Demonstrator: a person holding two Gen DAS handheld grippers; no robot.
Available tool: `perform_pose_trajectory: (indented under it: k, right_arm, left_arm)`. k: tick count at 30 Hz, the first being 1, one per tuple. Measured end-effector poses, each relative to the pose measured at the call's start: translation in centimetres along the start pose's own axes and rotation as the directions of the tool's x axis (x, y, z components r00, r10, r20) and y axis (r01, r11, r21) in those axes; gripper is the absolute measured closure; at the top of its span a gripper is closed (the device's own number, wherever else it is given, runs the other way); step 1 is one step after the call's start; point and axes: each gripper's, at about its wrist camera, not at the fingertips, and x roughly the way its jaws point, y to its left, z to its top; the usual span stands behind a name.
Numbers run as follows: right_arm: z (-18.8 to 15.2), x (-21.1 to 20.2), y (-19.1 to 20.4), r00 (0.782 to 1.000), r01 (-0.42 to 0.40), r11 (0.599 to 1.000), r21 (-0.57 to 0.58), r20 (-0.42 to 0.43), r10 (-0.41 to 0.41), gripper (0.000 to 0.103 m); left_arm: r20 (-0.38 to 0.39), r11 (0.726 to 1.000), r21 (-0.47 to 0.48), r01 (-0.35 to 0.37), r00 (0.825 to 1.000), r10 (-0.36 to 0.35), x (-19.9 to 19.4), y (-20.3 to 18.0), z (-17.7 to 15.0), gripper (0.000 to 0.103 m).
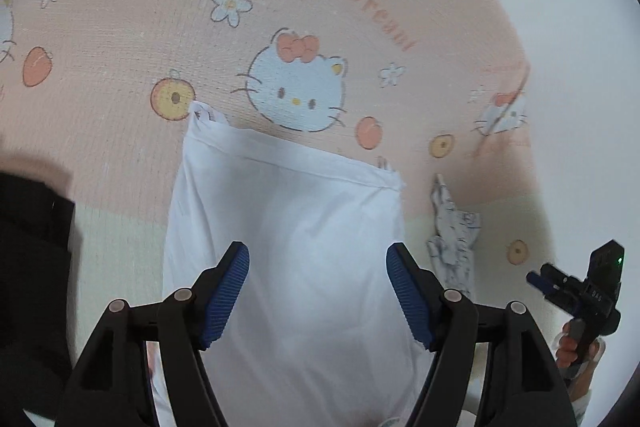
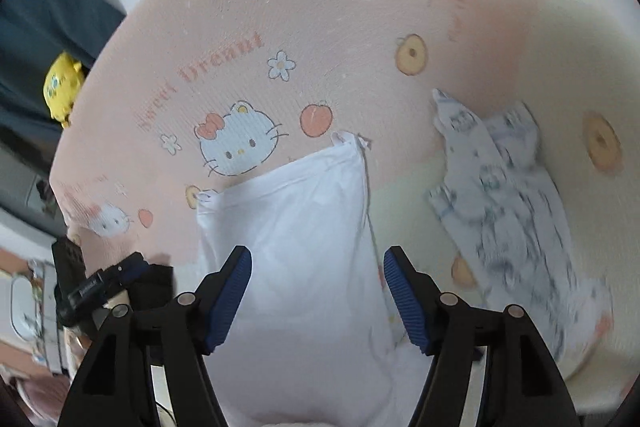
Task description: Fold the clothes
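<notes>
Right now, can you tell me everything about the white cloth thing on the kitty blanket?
The white garment is plain, thin, smooth fabric, laid flat and narrow lengthwise on the pink Hello Kitty blanket. Its far edge has a stitched hem with small loops at both corners. Both grippers are open above it, not gripping it. A patterned garment lies apart, to its right.

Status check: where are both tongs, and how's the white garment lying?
Left tongs open, right tongs open, both above the cloth. White garment flat on the pink blanket, ungripped. Patterned garment lies apart to its right, nothing blocking.

left gripper (image 1: pixel 318 293) fingers spread wide, right gripper (image 2: pixel 318 293) likewise, both empty
</notes>
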Motion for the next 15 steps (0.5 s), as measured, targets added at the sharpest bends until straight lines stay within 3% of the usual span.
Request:
perform_pose_trajectory:
  k: [6,12,15]
  right_arm:
    - [-5.0,-3.7,2.4,0.998,0.066,0.998,-0.018,0.01,-0.066,0.035]
    - [-8.9,-4.2,4.1,0.982,0.186,0.982,-0.035,-0.017,-0.186,0.035]
    - [-10.8,-3.9,3.6,0.972,0.231,0.973,-0.013,-0.053,-0.231,0.035]
  left_arm:
    - [-0.008,1.0,0.0,-0.026,1.0,0.026,-3.1,1.5,-2.4,0.033]
    - [-0.041,0.998,-0.039,-0.045,0.998,0.043,-1.1,2.2,-3.3,0.033]
    - [-0.064,0.999,-0.013,-0.053,0.997,0.052,0.1,1.5,-4.2,0.034]
